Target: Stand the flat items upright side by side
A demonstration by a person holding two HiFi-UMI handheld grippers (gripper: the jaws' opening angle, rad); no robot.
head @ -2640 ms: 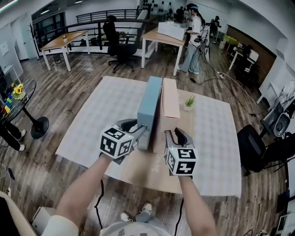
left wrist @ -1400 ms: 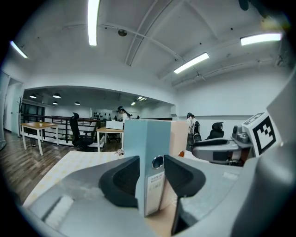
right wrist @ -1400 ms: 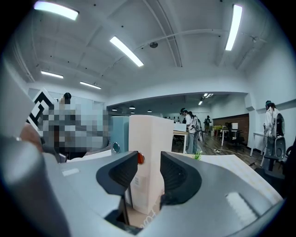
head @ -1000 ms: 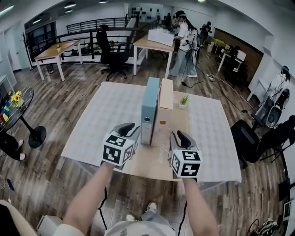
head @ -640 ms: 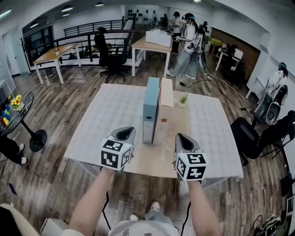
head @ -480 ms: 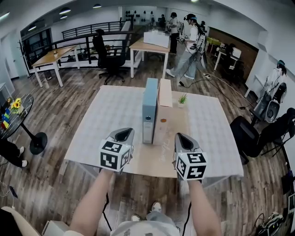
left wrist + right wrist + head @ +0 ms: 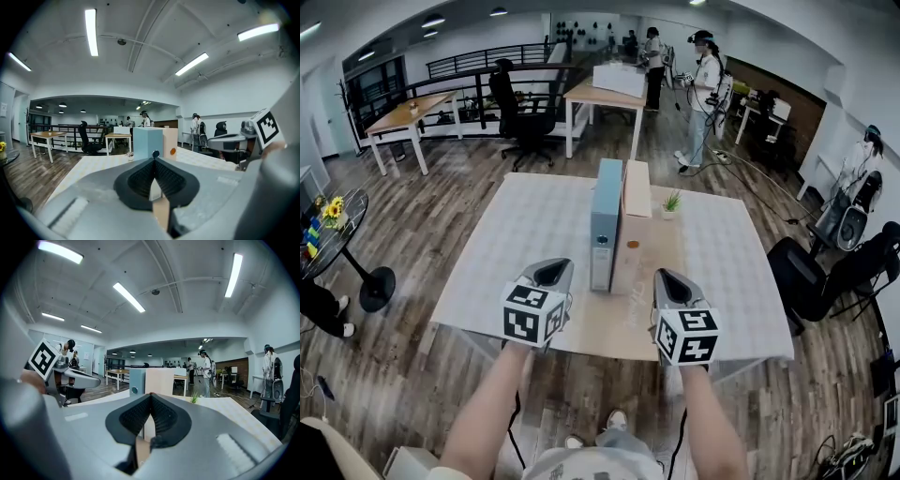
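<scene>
Grey left tongs (image 7: 552, 270) shut, empty; right tongs (image 7: 667, 282) likewise.

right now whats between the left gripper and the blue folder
Nothing. In the head view, only bare table lies between the shut left gripper and the near end of the upright blue folder.

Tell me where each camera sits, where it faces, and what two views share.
Head view: on the person's head, facing steeply down at the table; forearms, left gripper and right gripper show.
Left gripper view: on the left gripper, facing along its shut jaws at the upright blue box; right gripper shows at right.
Right gripper view: on the right gripper, facing along its shut jaws at the beige box; left gripper shows at left.
Shared: both gripper views see both boxes side by side.
</scene>
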